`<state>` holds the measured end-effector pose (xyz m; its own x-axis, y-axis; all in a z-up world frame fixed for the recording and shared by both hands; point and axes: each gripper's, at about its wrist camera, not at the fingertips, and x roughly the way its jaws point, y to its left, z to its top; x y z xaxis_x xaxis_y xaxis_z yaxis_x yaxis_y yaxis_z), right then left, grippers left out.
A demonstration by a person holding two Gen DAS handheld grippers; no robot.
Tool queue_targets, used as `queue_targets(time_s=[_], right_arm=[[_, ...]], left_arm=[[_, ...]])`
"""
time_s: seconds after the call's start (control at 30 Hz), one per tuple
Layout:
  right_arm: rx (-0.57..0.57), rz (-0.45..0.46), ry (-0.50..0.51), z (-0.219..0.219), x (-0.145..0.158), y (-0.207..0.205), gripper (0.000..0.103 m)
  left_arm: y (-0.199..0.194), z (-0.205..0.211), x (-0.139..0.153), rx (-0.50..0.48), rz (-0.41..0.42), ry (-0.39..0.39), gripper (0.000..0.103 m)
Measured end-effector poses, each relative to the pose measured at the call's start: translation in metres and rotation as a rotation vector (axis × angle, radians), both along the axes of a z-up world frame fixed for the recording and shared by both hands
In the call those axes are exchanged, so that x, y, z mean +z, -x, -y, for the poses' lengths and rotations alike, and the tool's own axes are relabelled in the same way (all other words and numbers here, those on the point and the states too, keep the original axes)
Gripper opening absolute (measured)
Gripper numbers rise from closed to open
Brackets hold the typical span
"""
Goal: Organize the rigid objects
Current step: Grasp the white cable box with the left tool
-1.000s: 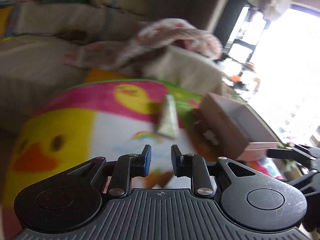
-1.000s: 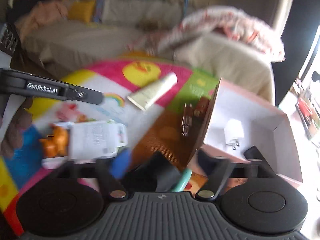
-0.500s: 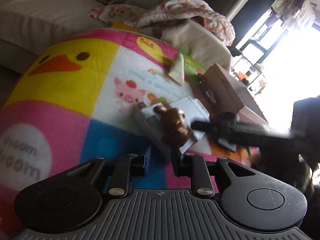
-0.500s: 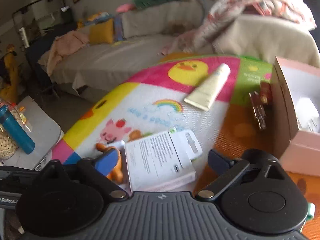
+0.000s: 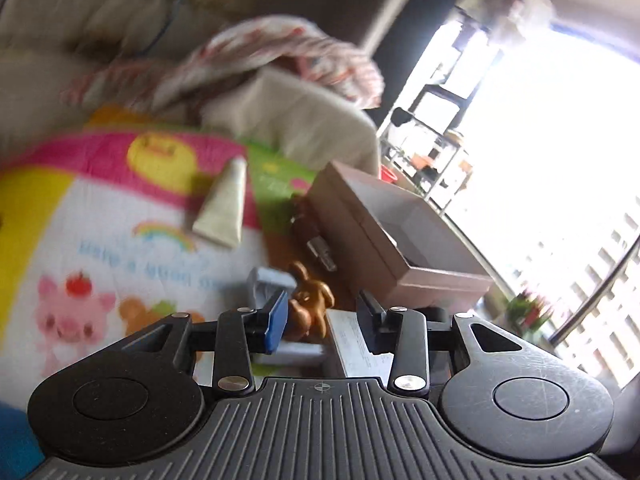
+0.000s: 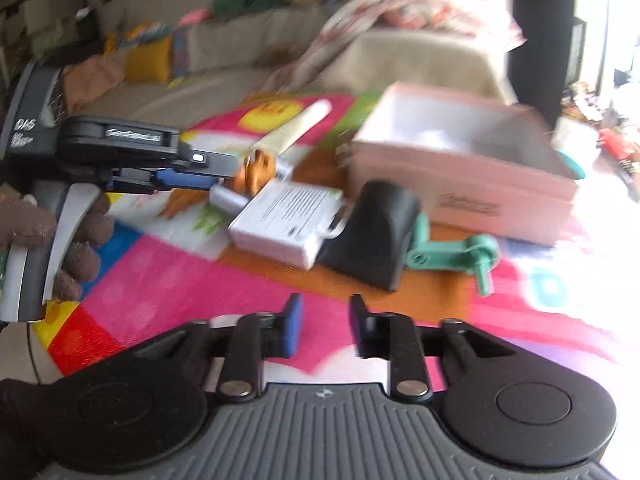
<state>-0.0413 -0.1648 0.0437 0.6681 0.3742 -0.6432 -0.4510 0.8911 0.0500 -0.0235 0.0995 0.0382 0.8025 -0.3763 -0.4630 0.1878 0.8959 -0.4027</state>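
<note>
My left gripper (image 5: 322, 316) has just been opening — its fingers (image 5: 276, 314) now stand released on either side of the orange toy figure (image 5: 310, 306), which lies with its white package (image 6: 286, 222) on the colourful play mat (image 6: 180, 280). My right gripper (image 6: 322, 330) has just been closing, its fingers parted over bare mat with nothing between them. The pink box (image 6: 464, 172) sits open just beyond the package — a cream tube (image 5: 224, 204) lies farther back.

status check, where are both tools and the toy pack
Left tool just opening around boxed orange toy, no grip. Right tool empty, closing. Black block beside pink box.
</note>
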Motion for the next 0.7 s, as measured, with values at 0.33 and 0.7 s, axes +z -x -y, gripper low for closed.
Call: queue_targets(time_s=[0.33, 0.7], right_arm=[[-0.298, 0.033, -0.175, 0.045, -0.009, -0.059, 0.09], [-0.199, -0.144, -0.222, 0.011, -0.032, -0.085, 0.058]], left_arm=[[0.016, 0.057, -0.011, -0.101, -0.038, -0.334, 0.042], [0.019, 0.04, -0.025, -0.086, -0.133, -0.28, 0.041]])
